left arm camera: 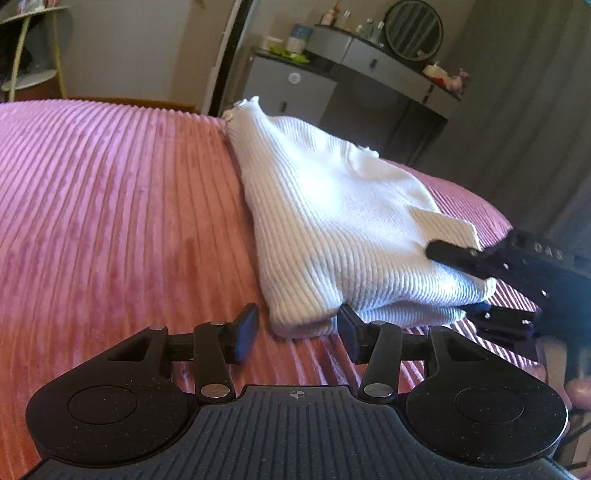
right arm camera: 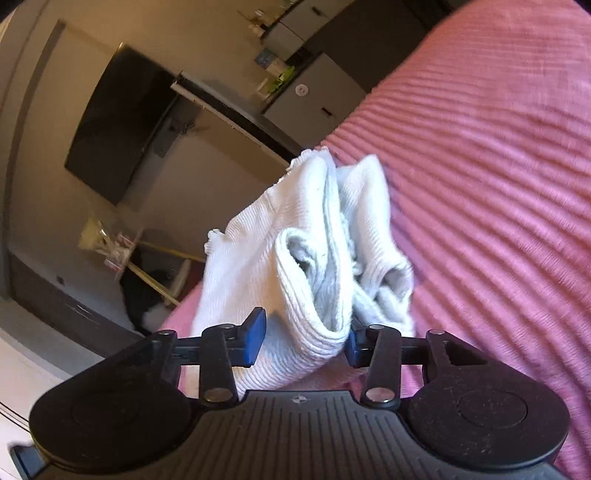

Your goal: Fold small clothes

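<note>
A white ribbed garment [left arm camera: 332,206] lies folded in layers on the pink ribbed bedspread [left arm camera: 110,203]. My left gripper [left arm camera: 297,332] is low over the bed and open. The garment's near corner sits between its fingers, and the left pad stands clear of the cloth. My right gripper [left arm camera: 454,280] comes in from the right, one finger on top of the garment's edge and the other under it. In the right wrist view a thick fold of the garment [right arm camera: 303,240] fills the gap of the right gripper [right arm camera: 304,339], which is shut on it.
The bedspread [right arm camera: 498,184] stretches wide to the left of the garment. Beyond the bed's far edge stand a grey cabinet [left arm camera: 291,88] and a dresser with a round mirror [left arm camera: 413,29]. A dark screen [right arm camera: 118,122] hangs on the wall.
</note>
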The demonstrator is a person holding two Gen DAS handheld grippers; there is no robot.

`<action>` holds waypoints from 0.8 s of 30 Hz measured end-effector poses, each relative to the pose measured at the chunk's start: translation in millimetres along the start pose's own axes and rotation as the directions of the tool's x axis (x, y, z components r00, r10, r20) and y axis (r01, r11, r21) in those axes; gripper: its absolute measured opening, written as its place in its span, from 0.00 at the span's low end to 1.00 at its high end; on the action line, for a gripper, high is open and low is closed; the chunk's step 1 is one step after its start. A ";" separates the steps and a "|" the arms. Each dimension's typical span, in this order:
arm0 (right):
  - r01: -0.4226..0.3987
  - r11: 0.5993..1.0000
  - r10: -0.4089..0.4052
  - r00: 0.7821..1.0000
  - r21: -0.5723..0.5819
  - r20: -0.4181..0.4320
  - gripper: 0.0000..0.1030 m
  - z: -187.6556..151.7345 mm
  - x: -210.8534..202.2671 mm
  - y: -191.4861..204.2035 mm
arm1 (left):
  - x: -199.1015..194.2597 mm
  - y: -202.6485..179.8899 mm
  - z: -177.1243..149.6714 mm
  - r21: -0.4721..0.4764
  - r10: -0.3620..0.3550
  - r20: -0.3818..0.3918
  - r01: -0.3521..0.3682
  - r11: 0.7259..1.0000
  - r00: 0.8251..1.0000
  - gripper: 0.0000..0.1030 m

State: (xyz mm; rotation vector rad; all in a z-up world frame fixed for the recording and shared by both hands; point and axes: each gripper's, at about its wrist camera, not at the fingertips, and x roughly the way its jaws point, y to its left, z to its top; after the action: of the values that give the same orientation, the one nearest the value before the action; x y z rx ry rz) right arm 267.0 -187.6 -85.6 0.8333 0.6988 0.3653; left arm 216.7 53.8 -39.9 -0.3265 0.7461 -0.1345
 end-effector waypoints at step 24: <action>0.242 0.931 -0.175 0.953 -0.273 0.248 0.48 13.2 -50.9 21.6 | -38.3 2.5 14.2 -0.067 0.086 0.009 -0.086 0.994 0.996 0.69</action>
State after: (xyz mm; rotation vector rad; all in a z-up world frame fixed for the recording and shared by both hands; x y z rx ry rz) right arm 238.7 -209.3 -41.3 0.4927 0.5025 0.1748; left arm 198.5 68.6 -6.4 -0.3572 0.7523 -0.0265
